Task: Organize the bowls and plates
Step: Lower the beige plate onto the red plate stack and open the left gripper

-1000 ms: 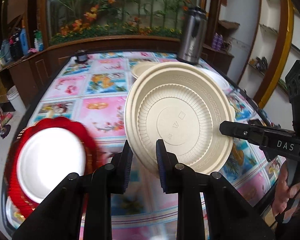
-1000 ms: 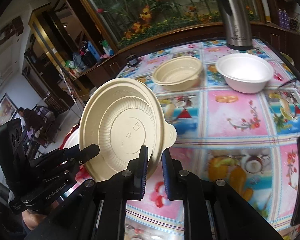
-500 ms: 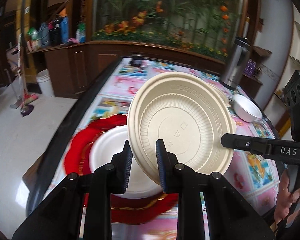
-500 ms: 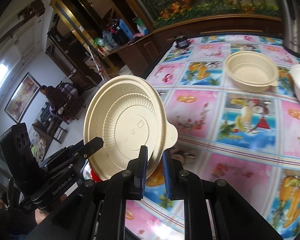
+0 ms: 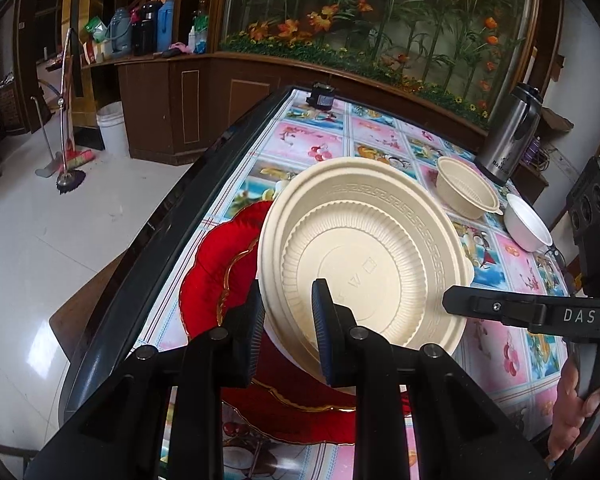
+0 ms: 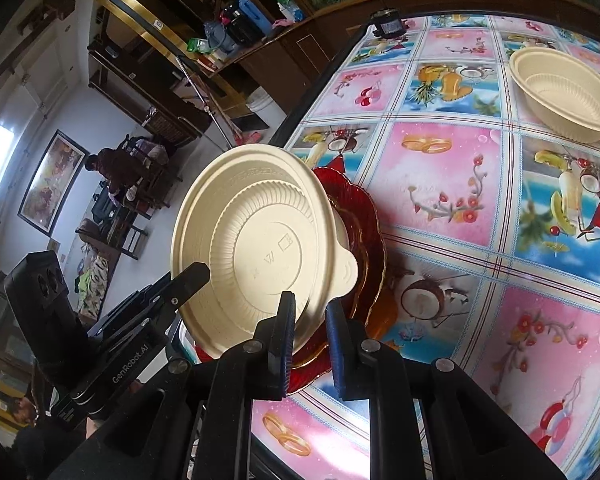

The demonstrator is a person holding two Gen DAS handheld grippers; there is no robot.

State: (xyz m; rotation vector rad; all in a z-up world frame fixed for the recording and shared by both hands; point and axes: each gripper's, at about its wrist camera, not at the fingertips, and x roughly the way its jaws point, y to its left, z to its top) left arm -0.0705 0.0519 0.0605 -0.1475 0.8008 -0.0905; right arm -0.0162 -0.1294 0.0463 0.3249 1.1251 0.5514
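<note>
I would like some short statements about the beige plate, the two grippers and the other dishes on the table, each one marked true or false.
1. Both grippers hold the beige plate by its rim. True: the left gripper and the right gripper each pinch an edge.
2. The beige plate lies flat on the tablecloth. False: it is tilted and held above the red plate.
3. A beige bowl and a white bowl stand on the table near a steel flask. True.
4. The beige bowl is stacked inside the white bowl. False: they stand side by side.
5. The red plate sits at the far end beside the flask. False: it is at the near end, under the held plate.
</note>
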